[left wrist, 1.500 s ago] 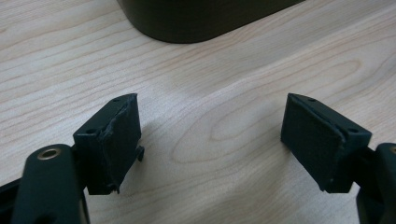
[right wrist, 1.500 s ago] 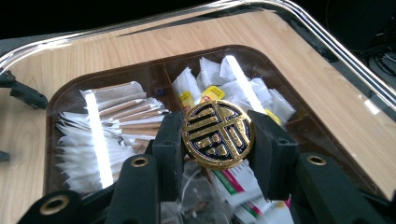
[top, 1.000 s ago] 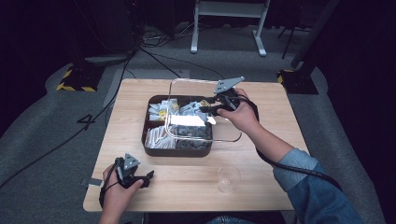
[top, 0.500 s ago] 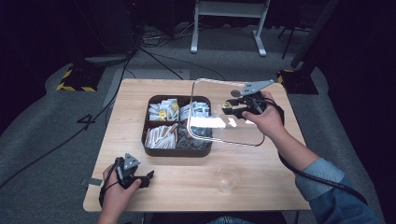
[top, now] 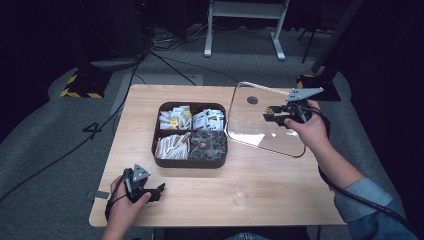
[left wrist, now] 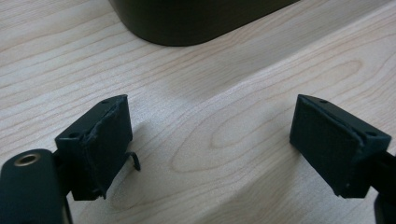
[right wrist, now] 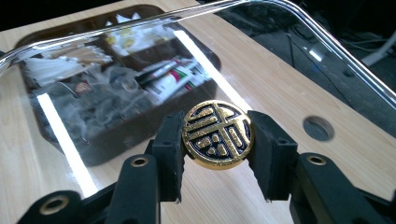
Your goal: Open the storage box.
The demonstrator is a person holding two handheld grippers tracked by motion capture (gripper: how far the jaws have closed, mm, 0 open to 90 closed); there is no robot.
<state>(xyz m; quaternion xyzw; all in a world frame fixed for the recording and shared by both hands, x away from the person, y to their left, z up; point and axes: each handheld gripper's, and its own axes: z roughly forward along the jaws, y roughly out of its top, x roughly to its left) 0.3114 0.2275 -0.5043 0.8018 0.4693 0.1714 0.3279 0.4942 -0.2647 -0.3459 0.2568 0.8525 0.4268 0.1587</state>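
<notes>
A dark brown box (top: 187, 162) with four compartments of sachets and packets sits mid-table. Its clear lid (top: 250, 125) hangs tilted to the right of the box, above the table. My right gripper (top: 272, 114) is shut on the lid's gold knob (right wrist: 217, 134), one pad on each side. Through the lid (right wrist: 116, 70) the box (right wrist: 93, 140) shows behind. My left gripper (top: 159, 191) rests on the table at the front left, open. Its jaws have just been opening, with only bare wood between them (left wrist: 210, 144). The box wall (left wrist: 196, 18) stands just beyond them.
A small clear cup (top: 244, 192) stands near the table's front edge, right of centre. The table (top: 140, 100) has a round hole (right wrist: 317, 128) near its far right. Cables and a stand's feet lie on the floor behind.
My right gripper has carried the lid to the right, from over the box to beside it. The box's compartments now lie uncovered. The left hand has stayed put.
</notes>
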